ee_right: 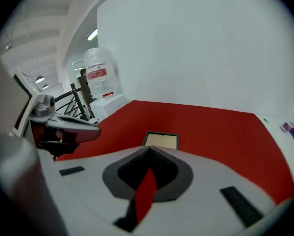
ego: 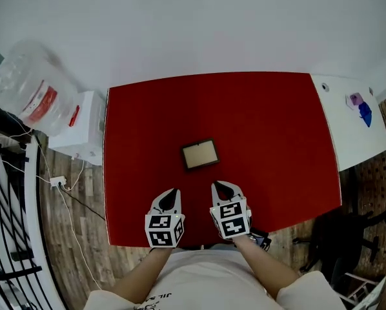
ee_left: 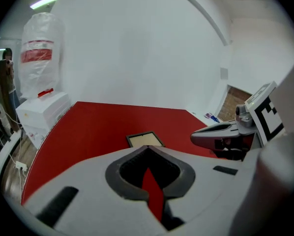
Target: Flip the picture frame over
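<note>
We see the picture frame (ego: 200, 154) lying flat on the red table (ego: 270, 141), about midway across it and somewhat nearer our edge than the far one. Its pale panel faces up inside a dark border, and its long sides run roughly left to right, with a slight skew. Both grippers hang above the near part of the table, side by side and pointing toward the frame. The left gripper (ego: 172, 192) is to the near left of the frame and the right gripper (ego: 217, 186) just near of its right half, and neither touches it. In the left gripper view the left gripper (ee_left: 147, 146) has its fingers clenched tip to tip with nothing between them. The frame (ee_left: 145, 139) shows just past the tips, and the right gripper (ee_left: 206, 134) shows off to the right. The right gripper view gives the same reading: the right gripper (ee_right: 149, 148) is clenched and empty, the frame (ee_right: 161, 140) sits just beyond its tips, and the left gripper (ee_right: 83, 127) is at the left. Left of the table a white dispenser (ego: 80, 131) carries a clear water bottle (ego: 31, 89). At the far right a white side table (ego: 354, 134) adjoins the red one.
</note>
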Available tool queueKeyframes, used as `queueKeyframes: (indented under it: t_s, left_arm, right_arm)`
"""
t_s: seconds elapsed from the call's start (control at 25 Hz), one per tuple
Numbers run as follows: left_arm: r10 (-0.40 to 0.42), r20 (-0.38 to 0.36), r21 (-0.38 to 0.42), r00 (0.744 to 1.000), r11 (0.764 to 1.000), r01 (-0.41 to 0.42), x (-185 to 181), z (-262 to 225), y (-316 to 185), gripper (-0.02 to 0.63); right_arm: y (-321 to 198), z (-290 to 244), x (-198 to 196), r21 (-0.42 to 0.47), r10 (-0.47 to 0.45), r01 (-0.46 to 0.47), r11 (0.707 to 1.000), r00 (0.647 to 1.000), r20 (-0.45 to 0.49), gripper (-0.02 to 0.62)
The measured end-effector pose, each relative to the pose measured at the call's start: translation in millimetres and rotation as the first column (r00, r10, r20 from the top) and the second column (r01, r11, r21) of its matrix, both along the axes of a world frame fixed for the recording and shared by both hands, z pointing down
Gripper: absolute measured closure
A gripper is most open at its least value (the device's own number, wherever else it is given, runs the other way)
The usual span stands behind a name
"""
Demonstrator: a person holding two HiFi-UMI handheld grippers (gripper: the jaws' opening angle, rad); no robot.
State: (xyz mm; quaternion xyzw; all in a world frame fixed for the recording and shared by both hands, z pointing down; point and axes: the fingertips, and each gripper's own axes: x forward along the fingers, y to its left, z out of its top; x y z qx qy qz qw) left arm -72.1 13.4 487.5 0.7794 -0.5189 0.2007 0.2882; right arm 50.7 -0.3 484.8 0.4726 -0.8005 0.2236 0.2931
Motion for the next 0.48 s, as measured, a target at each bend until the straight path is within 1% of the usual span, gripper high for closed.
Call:
queueKeyframes:
  t_s: [0.16, 0.36, 0.48]
  left_arm:
    - [-0.044, -0.003, -0.007, 0.999, 0.999, 0.044, -4, -1, 22, 0.6]
    - [-0.073, 0.036, 0.045, 0.997, 0.996, 0.071, -13, -9, 20, 0.6]
    - [-0.078, 0.043, 0.051, 0.996, 0.996, 0.075, -11, -12, 24, 0.6]
  right_arm:
    - [22, -3, 1, -0.015, 0.032, -0.032, 0.999, 0.999, 0.02, 0.591]
    - [35, 4, 5, -0.043, 0.068, -0.066, 0.997, 0.997, 0.029, 0.591]
    - [39, 5, 7, -0.05, 0.074, -0.072, 0.996, 0.997, 0.037, 0.591]
